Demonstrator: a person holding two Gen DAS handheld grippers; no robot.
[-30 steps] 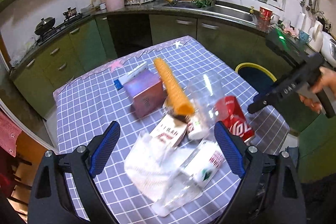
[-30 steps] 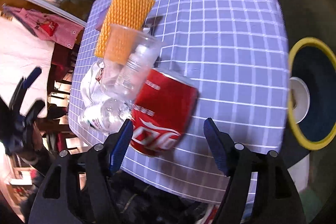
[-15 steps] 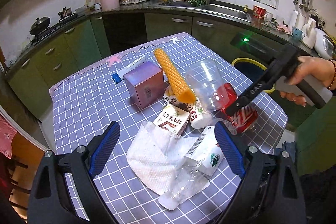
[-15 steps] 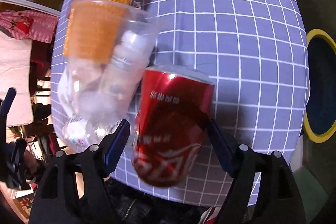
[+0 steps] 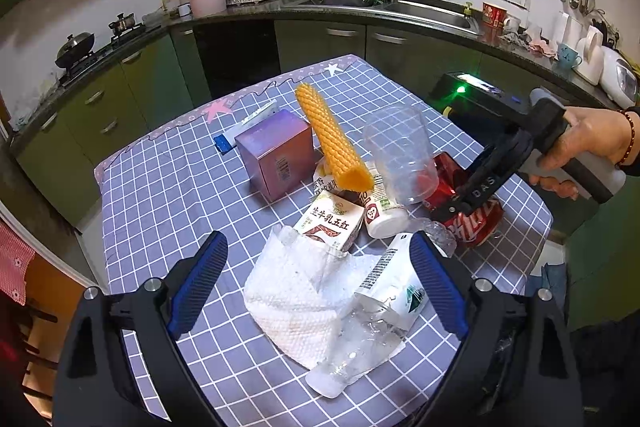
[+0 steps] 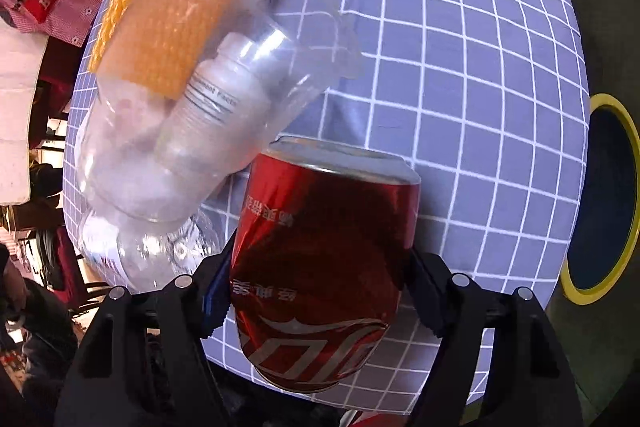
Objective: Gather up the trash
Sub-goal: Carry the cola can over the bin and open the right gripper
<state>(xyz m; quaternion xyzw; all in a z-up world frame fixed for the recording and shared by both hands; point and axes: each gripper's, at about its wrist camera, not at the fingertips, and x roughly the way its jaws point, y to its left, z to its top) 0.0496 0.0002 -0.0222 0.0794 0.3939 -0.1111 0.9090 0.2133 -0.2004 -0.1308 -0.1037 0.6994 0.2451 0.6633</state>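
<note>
A red soda can (image 5: pixel 476 223) (image 6: pixel 324 259) lies on its side at the right of the checked tablecloth (image 5: pixel 168 187). My right gripper (image 5: pixel 460 203) (image 6: pixel 320 267) points steeply down over it. Its jaws straddle the can and are closing, the pads close beside the can's sides. My left gripper (image 5: pixel 318 279) is open and empty, hovering over a white paper towel (image 5: pixel 296 295) and a crushed clear bottle (image 5: pixel 372 323). A clear plastic cup (image 5: pixel 400 155) (image 6: pixel 224 67), an orange foam net (image 5: pixel 328 135), a milk carton (image 5: pixel 332 223) and a small white bottle (image 5: pixel 384 211) lie heaped beside the can.
A purple box (image 5: pixel 276 155) stands left of the heap, a blue-tipped tube (image 5: pixel 244 127) behind it. A yellow-rimmed bin (image 6: pixel 604 199) stands on the floor off the table's right edge. Green cabinets and a sink counter (image 5: pixel 400 11) run behind the table.
My right gripper came down over the red can, which now fills the gap between its jaws. The left gripper has hardly moved.
</note>
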